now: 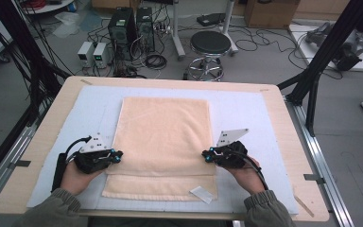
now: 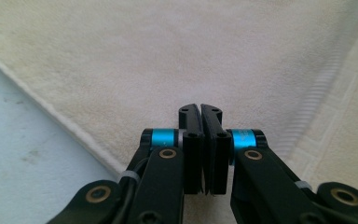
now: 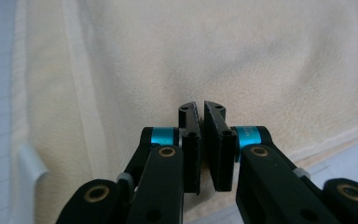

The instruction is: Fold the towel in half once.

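Quickly: one peach towel point(image 1: 163, 137) lies flat on the white mat point(image 1: 250, 113) on the tabletop point(image 1: 38, 142), its near part folded up, leaving a strip in front. Two hand-held grippers sit on it. Left hand-held gripper point(image 1: 117, 156) is at the fold's left edge, jaws pressed together; whether cloth is pinched can't be made out. Right hand-held gripper point(image 1: 206, 155) is at the right edge, likewise closed. One small white tag point(image 1: 201, 194) lies on the strip's right corner.

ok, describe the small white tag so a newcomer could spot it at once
Start at the pale blue mat on the wooden table, then find the peach towel lying on it. Follow the towel's near edge to the right corner: the white tag sticks out there, a small slanted rectangle, whiter than the towel and mat.
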The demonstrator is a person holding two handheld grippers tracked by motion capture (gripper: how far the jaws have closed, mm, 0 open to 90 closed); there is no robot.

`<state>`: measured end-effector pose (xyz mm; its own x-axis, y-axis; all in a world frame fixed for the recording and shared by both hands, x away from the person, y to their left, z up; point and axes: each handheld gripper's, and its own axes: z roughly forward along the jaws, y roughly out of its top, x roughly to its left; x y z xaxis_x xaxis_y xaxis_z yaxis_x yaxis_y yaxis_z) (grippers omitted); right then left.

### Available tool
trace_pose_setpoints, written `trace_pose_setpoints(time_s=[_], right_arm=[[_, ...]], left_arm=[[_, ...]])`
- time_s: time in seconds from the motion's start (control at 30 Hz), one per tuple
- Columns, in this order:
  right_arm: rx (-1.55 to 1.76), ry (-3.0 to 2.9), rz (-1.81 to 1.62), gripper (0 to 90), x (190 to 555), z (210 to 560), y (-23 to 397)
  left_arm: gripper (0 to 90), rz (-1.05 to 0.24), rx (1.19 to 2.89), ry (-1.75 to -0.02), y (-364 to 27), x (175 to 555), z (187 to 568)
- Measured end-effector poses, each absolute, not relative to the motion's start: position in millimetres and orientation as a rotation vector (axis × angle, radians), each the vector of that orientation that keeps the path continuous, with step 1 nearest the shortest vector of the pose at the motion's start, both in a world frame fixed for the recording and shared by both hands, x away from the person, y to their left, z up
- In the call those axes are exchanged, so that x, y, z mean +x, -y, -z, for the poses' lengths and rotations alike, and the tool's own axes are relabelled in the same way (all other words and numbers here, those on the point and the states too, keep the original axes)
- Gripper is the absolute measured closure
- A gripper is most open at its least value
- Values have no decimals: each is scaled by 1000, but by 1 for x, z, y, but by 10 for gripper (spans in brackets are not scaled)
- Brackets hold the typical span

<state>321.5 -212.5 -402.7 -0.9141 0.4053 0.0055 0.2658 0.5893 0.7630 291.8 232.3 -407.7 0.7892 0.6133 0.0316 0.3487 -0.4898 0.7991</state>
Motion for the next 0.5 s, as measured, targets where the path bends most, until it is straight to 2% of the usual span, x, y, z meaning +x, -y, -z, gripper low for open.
trace_pose_setpoints(time_s=[0.27,0.3,0.37,0.5], right_arm=[[433,-2653,-1242,845,288,361,217],[439,-2652,-1263,822,285,357,221],[447,-2659,-1279,731,282,356,224],[469,-2727,-1240,680,283,377,221]], left_arm=[[867,-363,2123,-590,-236,254,364],[837,-341,2130,-577,-236,251,363],[624,-353,2149,-598,-236,250,368],[591,-278,2162,-658,-238,256,392]])
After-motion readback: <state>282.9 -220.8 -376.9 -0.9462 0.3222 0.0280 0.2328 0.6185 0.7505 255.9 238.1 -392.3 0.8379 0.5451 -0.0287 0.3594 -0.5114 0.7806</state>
